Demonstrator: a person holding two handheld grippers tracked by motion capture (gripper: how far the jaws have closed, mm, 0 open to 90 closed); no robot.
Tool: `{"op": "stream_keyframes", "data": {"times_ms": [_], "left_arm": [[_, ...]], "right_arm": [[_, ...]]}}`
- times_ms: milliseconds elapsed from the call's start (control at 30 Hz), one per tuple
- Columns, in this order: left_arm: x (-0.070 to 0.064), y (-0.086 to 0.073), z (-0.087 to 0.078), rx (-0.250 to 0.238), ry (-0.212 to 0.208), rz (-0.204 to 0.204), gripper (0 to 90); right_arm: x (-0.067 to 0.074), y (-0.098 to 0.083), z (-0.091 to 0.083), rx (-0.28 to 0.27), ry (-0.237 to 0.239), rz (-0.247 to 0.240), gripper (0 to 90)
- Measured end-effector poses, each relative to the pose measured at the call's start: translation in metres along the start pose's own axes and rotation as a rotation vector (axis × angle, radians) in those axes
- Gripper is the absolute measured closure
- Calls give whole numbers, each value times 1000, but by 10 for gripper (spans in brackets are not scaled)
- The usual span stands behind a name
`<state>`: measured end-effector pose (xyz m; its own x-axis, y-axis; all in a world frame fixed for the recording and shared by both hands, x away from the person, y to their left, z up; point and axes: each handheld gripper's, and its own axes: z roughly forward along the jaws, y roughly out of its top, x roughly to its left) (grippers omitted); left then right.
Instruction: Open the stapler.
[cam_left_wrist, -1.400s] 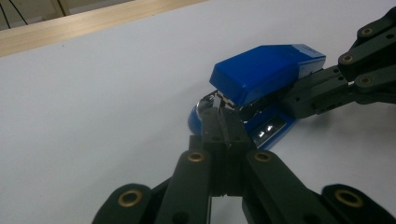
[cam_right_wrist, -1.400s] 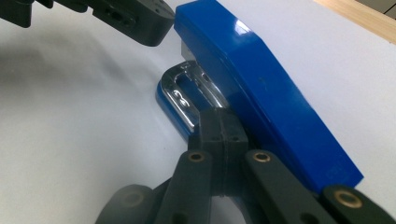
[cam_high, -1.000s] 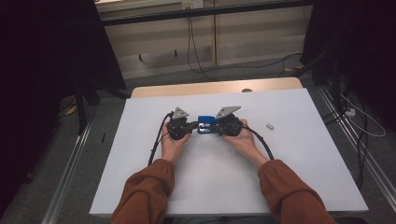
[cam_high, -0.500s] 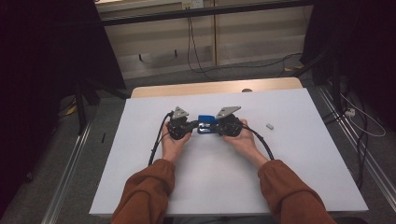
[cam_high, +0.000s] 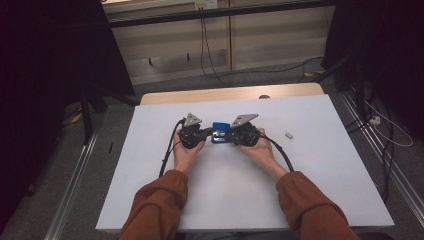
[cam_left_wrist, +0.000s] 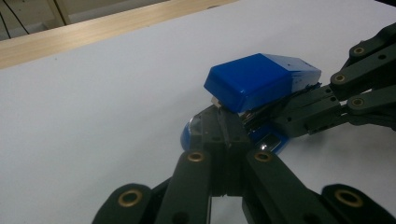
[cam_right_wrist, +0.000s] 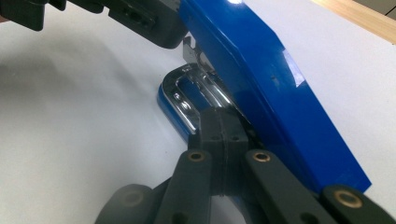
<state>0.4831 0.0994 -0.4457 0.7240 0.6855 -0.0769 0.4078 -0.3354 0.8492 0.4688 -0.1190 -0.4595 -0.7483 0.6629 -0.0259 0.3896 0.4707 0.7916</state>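
Blue stapler (cam_high: 220, 132), base behind tongs (cam_left_wrist: 224, 133)

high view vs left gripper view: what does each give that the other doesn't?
High view alone: both forearms in brown sleeves, the trailing cables, a small grey piece lying apart on the white table.
Left gripper view alone: close detail of the stapler's lifted blue top and the metal under it, with closed jaws at its front end.
Both: the blue stapler between left gripper and right gripper.
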Motion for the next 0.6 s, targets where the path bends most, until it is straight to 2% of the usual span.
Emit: {"op": "stream_keyframes", "data": {"times_ms": [367, 600], "left_arm": [[-3, 5, -3, -18, 8, 14, 900], [-5, 8, -4, -39, 13, 0, 900]], "right_arm": [[1, 0, 0, -2, -6, -11, 900], [2, 0, 0, -1, -13, -20, 900]]}}
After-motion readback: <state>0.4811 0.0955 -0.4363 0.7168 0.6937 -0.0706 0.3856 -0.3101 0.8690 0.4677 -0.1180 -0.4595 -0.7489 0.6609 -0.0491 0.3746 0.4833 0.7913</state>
